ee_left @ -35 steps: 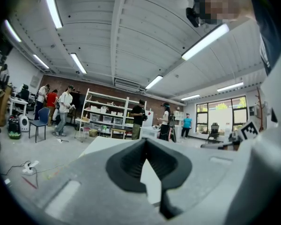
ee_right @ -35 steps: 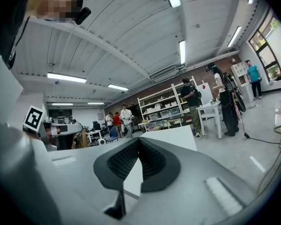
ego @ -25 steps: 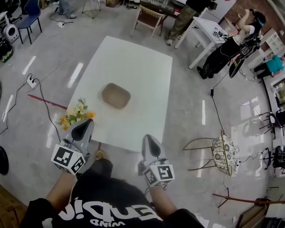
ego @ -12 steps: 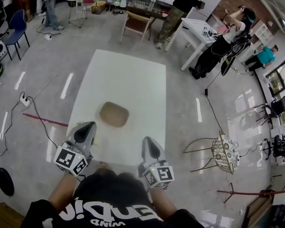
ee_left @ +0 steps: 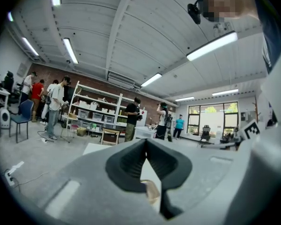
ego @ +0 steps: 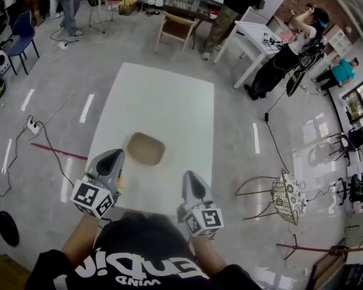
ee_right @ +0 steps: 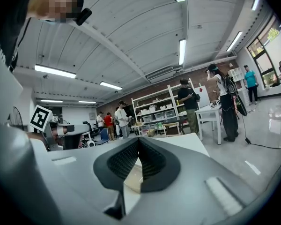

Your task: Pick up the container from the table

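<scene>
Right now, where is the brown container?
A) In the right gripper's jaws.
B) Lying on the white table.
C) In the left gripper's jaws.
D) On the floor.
B: the brown container lies on the white table, while the left gripper and right gripper are both shut on nothing.

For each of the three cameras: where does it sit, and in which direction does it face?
Head view: on the person's head, facing steeply down at the white table and brown container; shows both forearms, left gripper, right gripper.
Left gripper view: on the left gripper, facing level across the room over its closed jaws.
Right gripper view: on the right gripper, likewise level, jaws closed; the left gripper's marker cube shows.
Shared: both gripper views see the shelves and people.
</scene>
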Motion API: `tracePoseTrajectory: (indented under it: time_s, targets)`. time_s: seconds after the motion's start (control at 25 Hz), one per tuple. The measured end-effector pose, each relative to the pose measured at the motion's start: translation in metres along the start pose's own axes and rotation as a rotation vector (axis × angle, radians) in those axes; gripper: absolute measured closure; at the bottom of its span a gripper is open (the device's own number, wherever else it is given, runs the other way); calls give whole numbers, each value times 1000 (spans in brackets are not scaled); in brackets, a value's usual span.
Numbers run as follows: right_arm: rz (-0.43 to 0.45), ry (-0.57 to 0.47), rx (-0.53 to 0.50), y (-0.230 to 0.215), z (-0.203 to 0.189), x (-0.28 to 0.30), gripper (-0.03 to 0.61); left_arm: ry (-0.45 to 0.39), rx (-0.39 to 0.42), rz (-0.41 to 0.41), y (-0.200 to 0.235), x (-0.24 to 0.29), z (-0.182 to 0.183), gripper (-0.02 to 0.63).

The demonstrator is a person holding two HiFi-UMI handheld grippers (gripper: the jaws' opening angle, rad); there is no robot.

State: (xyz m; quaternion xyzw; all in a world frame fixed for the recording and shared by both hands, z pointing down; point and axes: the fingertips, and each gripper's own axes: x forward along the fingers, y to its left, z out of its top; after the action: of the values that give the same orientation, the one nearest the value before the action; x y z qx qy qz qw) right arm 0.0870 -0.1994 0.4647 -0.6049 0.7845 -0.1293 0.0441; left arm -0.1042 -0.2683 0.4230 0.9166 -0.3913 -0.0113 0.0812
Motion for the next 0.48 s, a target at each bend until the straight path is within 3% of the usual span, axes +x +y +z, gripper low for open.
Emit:
tracePoseTrajectory:
  time_s: [0.08,0.12,0.16,0.36,0.48]
  targets:
    - [5,3,-1,-3,1,4,578,2,-20,3,3,5,-1,608]
    - [9,4,0,-4,1,6,578,3,-38,0,4,8,-3,530]
    - [12,4,0,-6,1,8,578,4,-53,-2,5,11,-5,496]
    - [19,0,-3,-17,0,8,578,30,-50,2,6,24,-17,456]
    - [15,2,3,-22,0,10,578,39,-89,-4,10,34,-23,381]
